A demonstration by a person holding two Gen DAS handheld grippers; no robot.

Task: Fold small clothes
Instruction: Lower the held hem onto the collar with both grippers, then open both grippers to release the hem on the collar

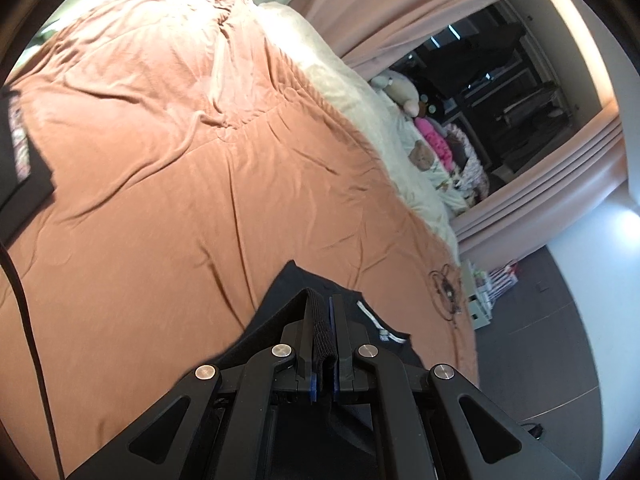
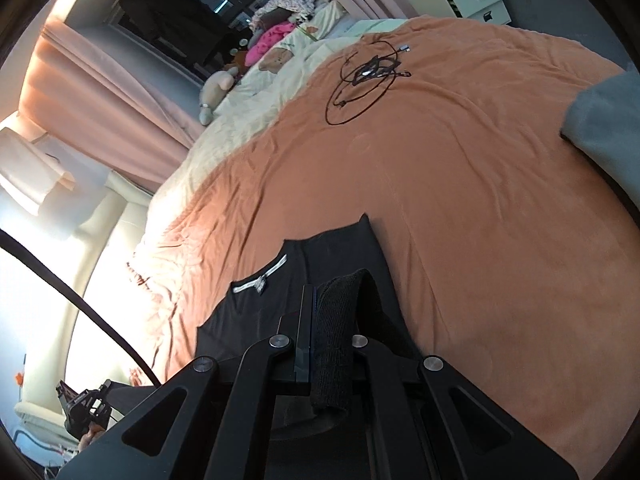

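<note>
A small black garment (image 1: 280,312) with a white neck label (image 1: 378,320) hangs over the orange bedspread (image 1: 180,160), held at two points. My left gripper (image 1: 325,300) is shut on a ribbed black edge of it, the fabric pinched between the pads. In the right wrist view the same black garment (image 2: 340,248) spreads out ahead with its white label (image 2: 260,276) to the left. My right gripper (image 2: 320,292) is shut on another ribbed edge of it, which drapes over the right finger.
A coil of dark cable (image 2: 368,76) lies far out on the bedspread. A cream blanket (image 1: 352,92) and soft toys (image 1: 404,92) line the window side. A folded dark garment (image 1: 24,152) rests at the left, a grey cloth (image 2: 608,120) at the right. White drawers (image 2: 468,0) stand beyond.
</note>
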